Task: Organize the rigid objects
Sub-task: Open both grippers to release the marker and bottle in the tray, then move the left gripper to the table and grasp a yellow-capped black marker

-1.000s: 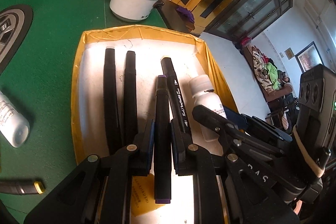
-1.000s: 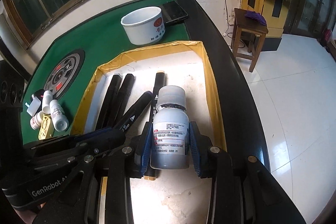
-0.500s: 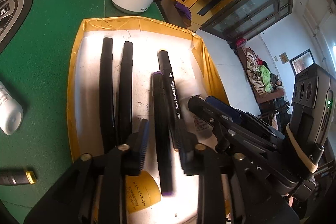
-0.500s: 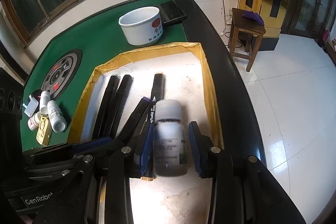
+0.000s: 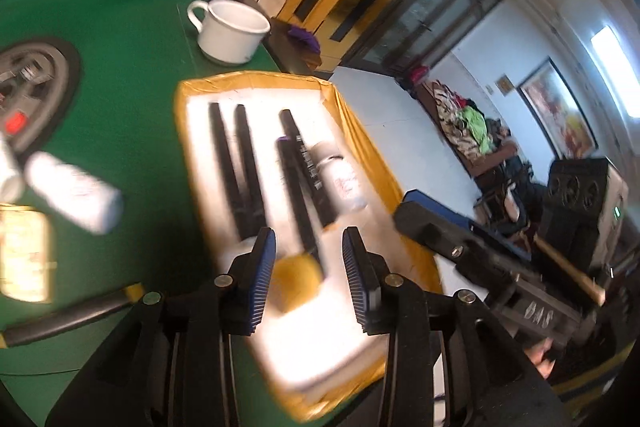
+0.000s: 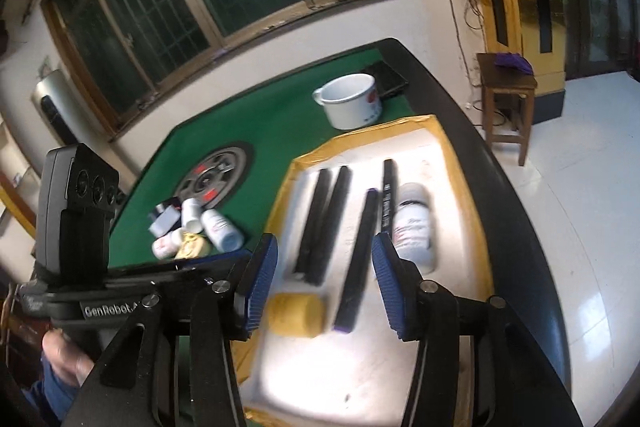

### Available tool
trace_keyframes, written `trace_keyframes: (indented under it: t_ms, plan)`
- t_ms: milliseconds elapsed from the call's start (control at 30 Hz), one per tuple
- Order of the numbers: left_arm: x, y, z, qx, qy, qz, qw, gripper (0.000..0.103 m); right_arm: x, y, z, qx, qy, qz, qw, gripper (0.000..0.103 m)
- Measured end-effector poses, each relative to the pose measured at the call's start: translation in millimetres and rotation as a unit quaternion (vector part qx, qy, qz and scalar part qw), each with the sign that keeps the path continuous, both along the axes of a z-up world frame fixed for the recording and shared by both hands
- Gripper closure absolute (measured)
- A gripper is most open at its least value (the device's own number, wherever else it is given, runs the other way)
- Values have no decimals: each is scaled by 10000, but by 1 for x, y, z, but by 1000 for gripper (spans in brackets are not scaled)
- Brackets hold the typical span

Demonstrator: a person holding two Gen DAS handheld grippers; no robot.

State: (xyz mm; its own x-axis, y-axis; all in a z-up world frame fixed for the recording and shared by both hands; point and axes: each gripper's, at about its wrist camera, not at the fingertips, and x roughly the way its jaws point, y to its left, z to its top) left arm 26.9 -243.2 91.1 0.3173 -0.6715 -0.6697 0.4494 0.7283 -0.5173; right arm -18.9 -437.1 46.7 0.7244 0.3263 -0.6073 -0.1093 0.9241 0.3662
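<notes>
A shallow white tray with a yellow taped rim point(image 6: 448, 143) point(image 5: 180, 95) sits on the right part of a green felt table point(image 6: 256, 119). Inside it, four black marker pens lie roughly parallel: two together on the left point(image 6: 324, 223) point(image 5: 236, 167), then a purple-capped marker point(image 6: 358, 263) and a black marker with white lettering point(image 6: 388, 195) touching near their far ends. A white plastic bottle with a printed label point(image 6: 414, 227) point(image 5: 340, 179) lies just right of the lettered marker. A round yellow lid-like object point(image 6: 296, 313) rests near the front of the tray.

The left gripper point(image 5: 308, 279) and the right gripper point(image 6: 324, 283) both hover above the tray's near end, jaws spread wide, holding nothing.

Left of the tray, small white bottles and a yellow packet point(image 6: 196, 231) cluster on the felt. A white enamel mug point(image 6: 348, 101) stands beyond the tray's far edge.
</notes>
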Motion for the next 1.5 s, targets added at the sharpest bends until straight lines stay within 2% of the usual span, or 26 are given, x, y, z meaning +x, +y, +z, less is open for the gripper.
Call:
trace_keyframes:
  t_ms: [167, 433, 567, 667, 867, 900, 1000, 1100, 1200, 1400, 1467, 1500]
  plan:
    - [-19, 50, -1, 550, -509, -40, 9972, 71, -8, 17, -5, 207, -32, 210, 9996, 58]
    - [-41, 112, -29, 1191, -794, -16, 9897, 71, -13, 46, -21, 242, 124, 461, 9986, 58]
    - [-46, 120, -34, 1543, -996, 16, 9830, 71, -14, 58, -27, 167, 211, 583, 9979, 58]
    - [-41, 119, -37, 1917, -1182, 66, 9743, 71, -16, 63, -29, 148, 217, 625, 9977, 58]
    - [-22, 123, -52, 2285, -1055, -86, 9678, 71, -21, 65, -29, 151, 208, 659, 9975, 58]
    - [-19, 125, -54, 2314, -1028, -56, 9674, 71, -22, 64, -29, 184, 209, 652, 9975, 58]
    - [-15, 128, -61, 2099, -781, -307, 9741, 71, -21, 65, -30, 205, 223, 673, 9973, 58]
    - [-24, 122, -62, 2140, -813, -481, 9723, 71, -22, 67, -31, 241, 226, 694, 9970, 58]
    - [-37, 112, -57, 1910, -712, -759, 9761, 71, -22, 71, -32, 211, 229, 748, 9967, 58]
    - [-26, 87, -58, 2260, -682, -614, 9698, 71, -22, 77, -35, 250, 246, 832, 9959, 58]
    - [-24, 76, -60, 2329, -808, -591, 9673, 71, -23, 78, -35, 243, 249, 830, 9959, 58]
    - [-22, 74, -60, 2334, -863, -513, 9672, 74, -23, 78, -36, 240, 258, 832, 9959, 58]
